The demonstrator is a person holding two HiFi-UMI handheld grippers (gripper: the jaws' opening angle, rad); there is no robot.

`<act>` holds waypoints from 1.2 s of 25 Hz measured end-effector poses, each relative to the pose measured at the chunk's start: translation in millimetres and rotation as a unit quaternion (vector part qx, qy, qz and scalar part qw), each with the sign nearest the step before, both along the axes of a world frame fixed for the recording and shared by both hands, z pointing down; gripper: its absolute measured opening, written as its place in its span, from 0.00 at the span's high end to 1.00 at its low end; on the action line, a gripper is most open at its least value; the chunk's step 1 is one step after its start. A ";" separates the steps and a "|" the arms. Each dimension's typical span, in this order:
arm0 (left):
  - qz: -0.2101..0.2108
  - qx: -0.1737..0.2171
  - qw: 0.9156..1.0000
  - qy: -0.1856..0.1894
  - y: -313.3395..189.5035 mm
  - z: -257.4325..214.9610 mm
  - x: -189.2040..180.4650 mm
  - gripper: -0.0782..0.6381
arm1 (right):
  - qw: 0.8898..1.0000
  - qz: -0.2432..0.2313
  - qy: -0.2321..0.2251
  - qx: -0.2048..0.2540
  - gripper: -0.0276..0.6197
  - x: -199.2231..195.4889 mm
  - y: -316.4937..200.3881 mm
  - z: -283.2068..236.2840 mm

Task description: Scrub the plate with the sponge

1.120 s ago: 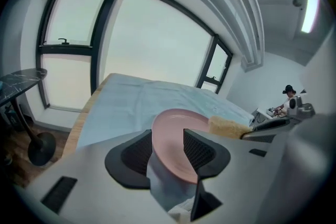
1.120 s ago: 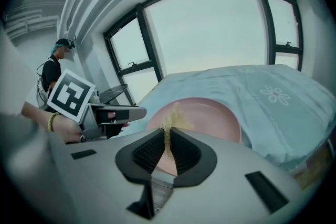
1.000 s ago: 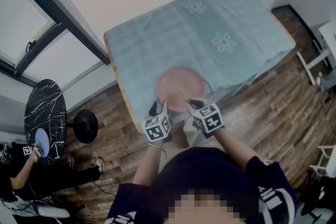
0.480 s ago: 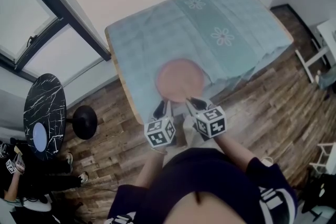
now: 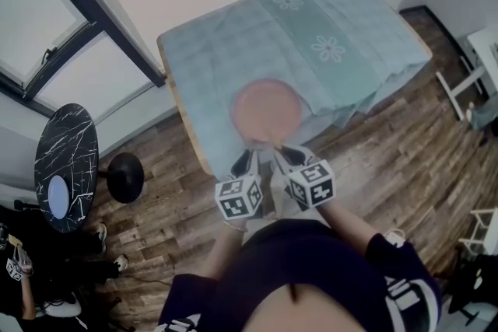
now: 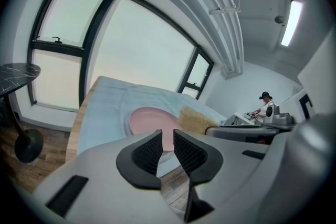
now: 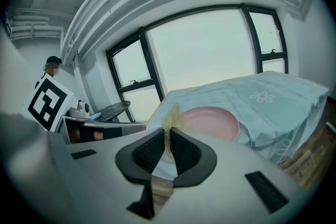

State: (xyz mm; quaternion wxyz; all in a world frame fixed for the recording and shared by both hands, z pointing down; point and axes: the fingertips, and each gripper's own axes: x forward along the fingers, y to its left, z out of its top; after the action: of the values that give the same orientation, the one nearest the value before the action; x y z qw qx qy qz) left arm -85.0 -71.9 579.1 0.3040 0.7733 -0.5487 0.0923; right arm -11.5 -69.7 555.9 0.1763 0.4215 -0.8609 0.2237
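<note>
Your left gripper (image 6: pixel 168 140) grasps nothing: its jaws have just been closing and stand a narrow gap apart, empty. The pink plate (image 5: pixel 266 111) lies flat on the blue-green tablecloth (image 5: pixel 342 35) near the table's front edge, just ahead of both grippers. Your right gripper (image 7: pixel 168 144) is clenched on the yellow sponge (image 7: pixel 171 114), which is squeezed thin between its pads, close to the plate's near rim.
</note>
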 end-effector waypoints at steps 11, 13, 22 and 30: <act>0.013 0.007 1.000 0.011 20.1 -10.5 4.5 0.79 | 1.000 -0.007 -0.008 0.016 0.90 -3.5 18.4 -8.5; 0.012 0.008 1.000 0.015 21.0 -12.9 3.8 0.79 | 1.000 -0.009 -0.010 0.021 0.90 -4.5 18.8 -10.8; 0.021 0.012 1.000 0.020 23.7 -18.3 10.0 0.79 | 0.999 -0.033 -0.006 0.029 0.90 -12.0 27.3 -14.2; 0.019 0.010 0.999 0.025 23.0 -17.3 8.2 0.79 | 0.999 -0.026 -0.003 0.031 0.90 -10.3 25.4 -11.9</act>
State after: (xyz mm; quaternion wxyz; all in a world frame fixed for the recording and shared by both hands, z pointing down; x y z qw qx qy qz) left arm -76.8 -48.8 561.8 0.3079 0.7887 -0.5270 0.0738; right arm -21.8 -44.3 544.0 0.1666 0.4033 -0.8786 0.1938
